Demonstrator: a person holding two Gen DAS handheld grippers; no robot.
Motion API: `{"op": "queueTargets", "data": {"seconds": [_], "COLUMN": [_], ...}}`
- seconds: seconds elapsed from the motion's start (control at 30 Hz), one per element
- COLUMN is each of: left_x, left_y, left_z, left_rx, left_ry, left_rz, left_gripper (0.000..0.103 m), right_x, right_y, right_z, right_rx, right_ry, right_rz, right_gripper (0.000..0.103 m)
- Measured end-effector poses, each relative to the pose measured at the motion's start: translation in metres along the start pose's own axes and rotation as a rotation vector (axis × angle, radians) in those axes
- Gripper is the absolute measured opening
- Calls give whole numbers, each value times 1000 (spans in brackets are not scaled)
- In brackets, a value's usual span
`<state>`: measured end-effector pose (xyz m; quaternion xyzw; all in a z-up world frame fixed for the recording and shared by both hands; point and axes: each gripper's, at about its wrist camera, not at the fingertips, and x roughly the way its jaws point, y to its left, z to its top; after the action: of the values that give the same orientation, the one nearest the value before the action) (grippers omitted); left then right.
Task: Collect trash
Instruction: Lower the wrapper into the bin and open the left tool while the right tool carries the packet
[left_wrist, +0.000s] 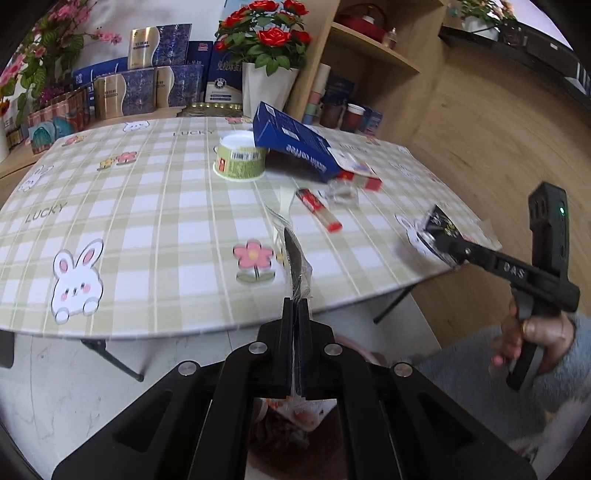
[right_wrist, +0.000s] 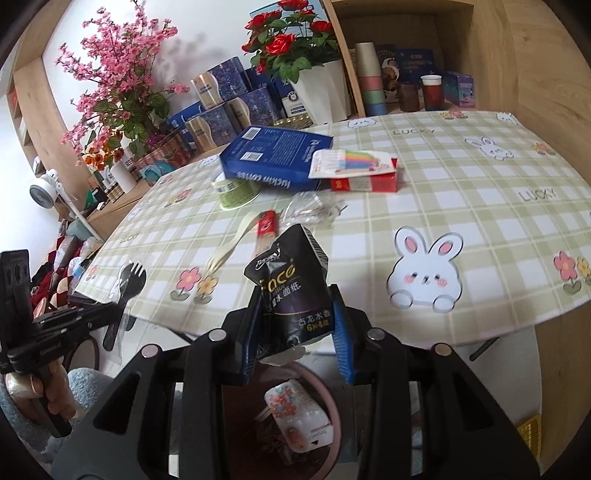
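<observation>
The left gripper (left_wrist: 295, 314) has its jaws pressed together on the clear wrapper of a black plastic fork (left_wrist: 293, 254), pinching only the film's lower end so the fork stands up beyond the fingertips and clear of the table (left_wrist: 155, 206); the thin film leaves the jaws almost nothing to bite, which explains why they meet so fully; the right gripper (right_wrist: 295, 314) is clamped on a black tissue packet (right_wrist: 291, 291), its blue-edged pads set against the packet's two sides, the soft pack bulging above them; both tools sit off the near edge of the table, apparently so that each load can fall into the pink-rimmed bin (right_wrist: 328, 398) below, where a flowered white packet (right_wrist: 299, 421) already lies; in the left wrist view the bin shows only as a blurred glimpse between the fingers, so its contents there cannot be told with certainty

Trash left on the checked cloth includes a green-labelled cup (left_wrist: 240, 160) lying under the corner of a tilted blue coffee box (left_wrist: 291, 142), a red carton (right_wrist: 364, 181) topped by a card of coloured sticks, a crumpled clear wrapper (right_wrist: 314, 210), a red-tipped sachet (left_wrist: 318, 208) and a cream plastic fork (right_wrist: 231, 245); these sit clustered mid-table, within reach of either hand; the job looks partly done
</observation>
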<state>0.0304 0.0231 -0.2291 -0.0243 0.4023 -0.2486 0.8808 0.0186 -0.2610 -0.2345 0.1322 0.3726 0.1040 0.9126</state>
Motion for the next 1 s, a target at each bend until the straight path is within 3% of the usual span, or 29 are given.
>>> {"op": "queueTargets", "data": {"seconds": [0.27, 0.47, 1.0], "left_x": [-27, -19, 91], "left_y": [-5, -5, 9], "left_z": [-35, -65, -114], "left_rx": [-17, -48, -159], "left_ry": [-7, 61, 427], "left_rz": [-73, -86, -35], "left_gripper": [3, 3, 3], "right_x": [-14, -16, -4], "right_y": [18, 22, 7], "right_z": [-23, -45, -57], "right_rx": [-27, -24, 17], "right_ry": [9, 27, 66], "right_rz": [19, 30, 33], "right_gripper": [37, 37, 37]}}
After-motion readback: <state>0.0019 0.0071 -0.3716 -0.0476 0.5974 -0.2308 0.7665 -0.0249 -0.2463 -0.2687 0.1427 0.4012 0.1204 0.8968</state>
